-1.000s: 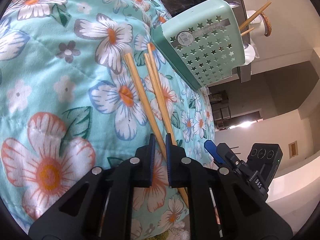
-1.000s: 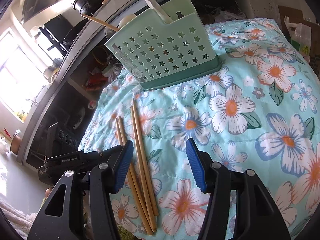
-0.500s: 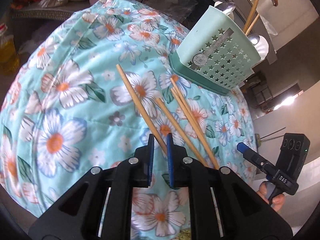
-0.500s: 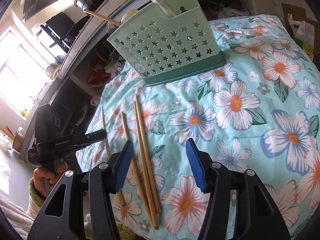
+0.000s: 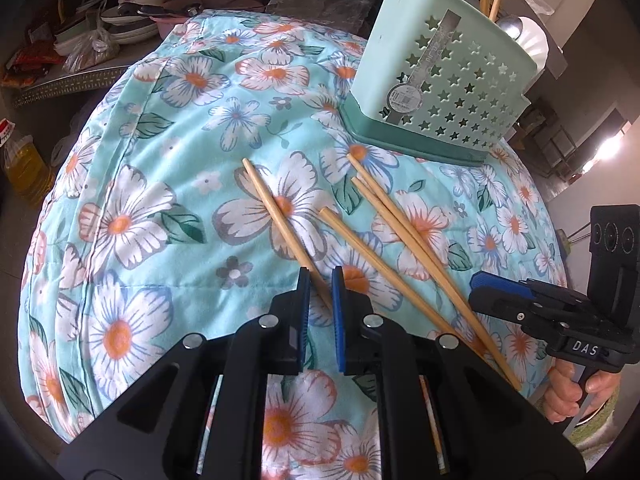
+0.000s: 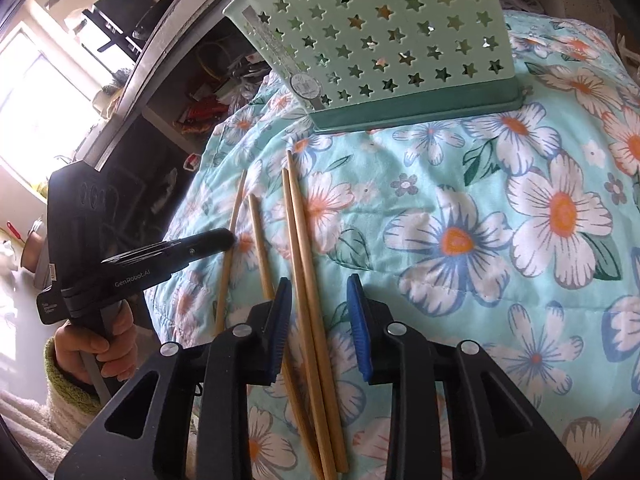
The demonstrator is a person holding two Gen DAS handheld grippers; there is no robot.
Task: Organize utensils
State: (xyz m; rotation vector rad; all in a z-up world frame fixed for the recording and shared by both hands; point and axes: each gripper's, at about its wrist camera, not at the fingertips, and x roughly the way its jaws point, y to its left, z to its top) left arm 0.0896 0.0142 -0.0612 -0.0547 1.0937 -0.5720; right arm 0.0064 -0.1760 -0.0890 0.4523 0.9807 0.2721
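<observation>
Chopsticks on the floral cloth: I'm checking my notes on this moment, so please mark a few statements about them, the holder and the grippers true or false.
1. The left gripper is shut on one chopstick. True.
2. All chopsticks are already in the green holder. False: four are still out on the floral cloth.
3. The right gripper straddles a pair of chopsticks. True.
4. The holder lies tipped on its side. False: it stands upright on the cloth.

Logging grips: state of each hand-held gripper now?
Left hand-held gripper: shut on one chopstick.
Right hand-held gripper: just been closing, open around the chopstick pair.
</observation>
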